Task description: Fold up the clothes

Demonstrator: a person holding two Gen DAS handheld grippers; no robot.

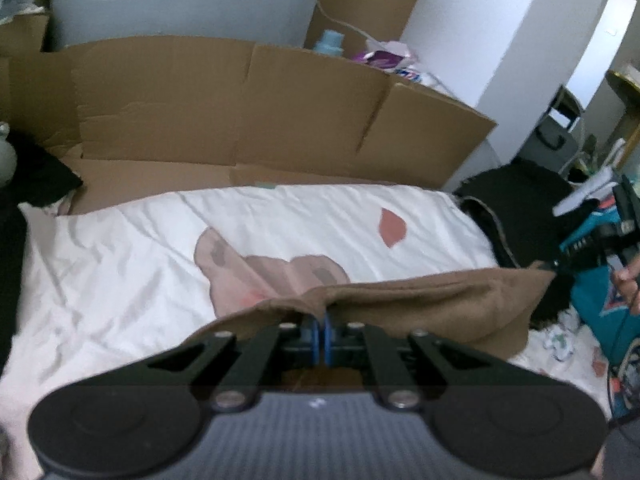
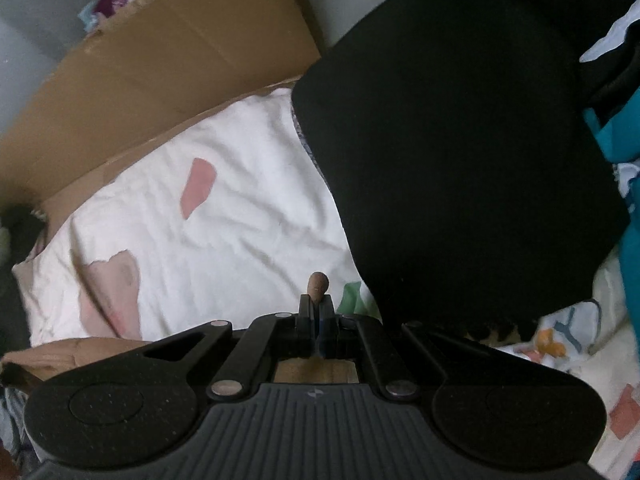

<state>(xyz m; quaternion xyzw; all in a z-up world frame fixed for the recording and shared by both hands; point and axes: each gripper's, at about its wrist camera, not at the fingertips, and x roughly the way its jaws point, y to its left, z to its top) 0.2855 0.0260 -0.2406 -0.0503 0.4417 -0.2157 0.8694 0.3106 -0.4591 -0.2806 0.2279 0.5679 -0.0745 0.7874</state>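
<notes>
A brown garment (image 1: 432, 312) hangs stretched over the white bedding (image 1: 132, 264). My left gripper (image 1: 321, 322) is shut on its upper edge, the blue pads pinching the cloth. In the left wrist view, my right gripper (image 1: 560, 262) holds the garment's far corner at the right, a hand (image 1: 630, 280) behind it. From the right wrist camera, my right gripper (image 2: 317, 300) is shut on the brown garment, a small nub of cloth (image 2: 318, 282) poking out past the fingertips. More brown cloth (image 2: 80, 354) trails at the lower left.
A flattened cardboard sheet (image 1: 248, 108) stands along the bed's far side. A black garment (image 2: 460, 140) lies at the right of the bedding. Teal clothing (image 1: 600, 312) and other fabric are piled further right. A dark item (image 1: 36, 180) sits at the left edge.
</notes>
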